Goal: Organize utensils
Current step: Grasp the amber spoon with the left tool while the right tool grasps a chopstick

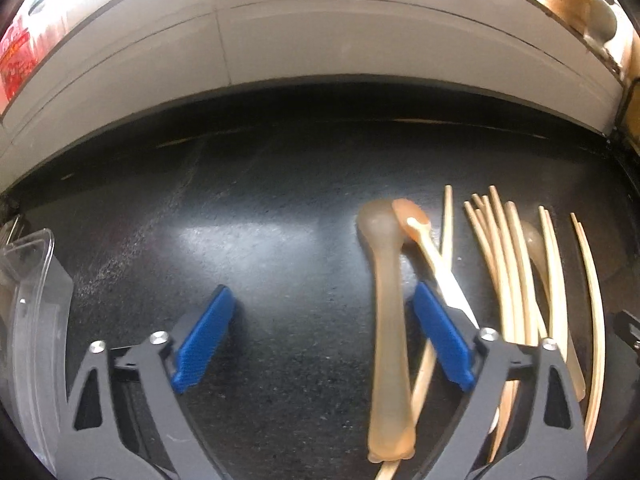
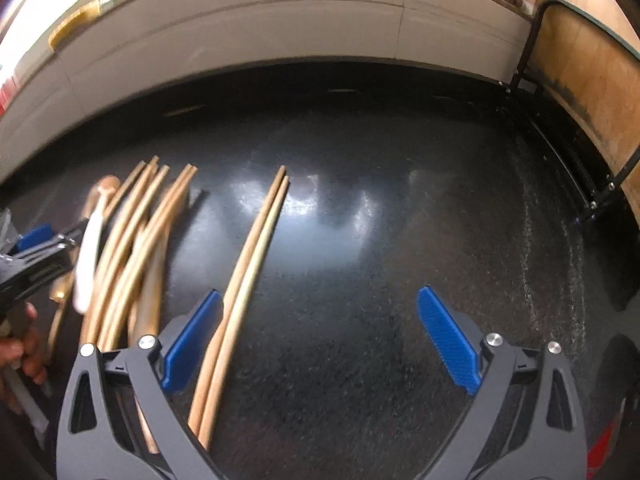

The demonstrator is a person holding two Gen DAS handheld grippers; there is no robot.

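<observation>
A translucent amber soup spoon (image 1: 386, 304) was seen lying on the dark speckled table (image 1: 260, 220), handle toward the camera, with a second, smaller spoon (image 1: 416, 232) crossed against its bowl on the right. Just beside these, a loose bundle of wooden chopsticks (image 1: 508, 272) was spread in a fan, with another translucent spoon partly hidden beneath it. A separate pair of chopsticks (image 2: 248, 276) was laid apart from the bundle, further right, its two sticks touching side by side.

The left gripper (image 1: 320, 340) was held tilted down over the table with its blue pads spread wide; the amber spoon lay between them, close to the right pad, and neither pad was seen pressing on it. The right gripper (image 2: 320, 340) was likewise held wide apart, the separate pair of chopsticks lying just inside its left pad and nothing being clamped. In the right wrist view a hand (image 2: 20, 344) was seen at the left edge, gripping the handle of the other gripper.

A clear plastic container (image 1: 32, 280) stood at the table's left edge. Behind the table ran a pale wall ledge (image 1: 320, 48), and a black metal frame (image 2: 560, 120) stood at the far right.
</observation>
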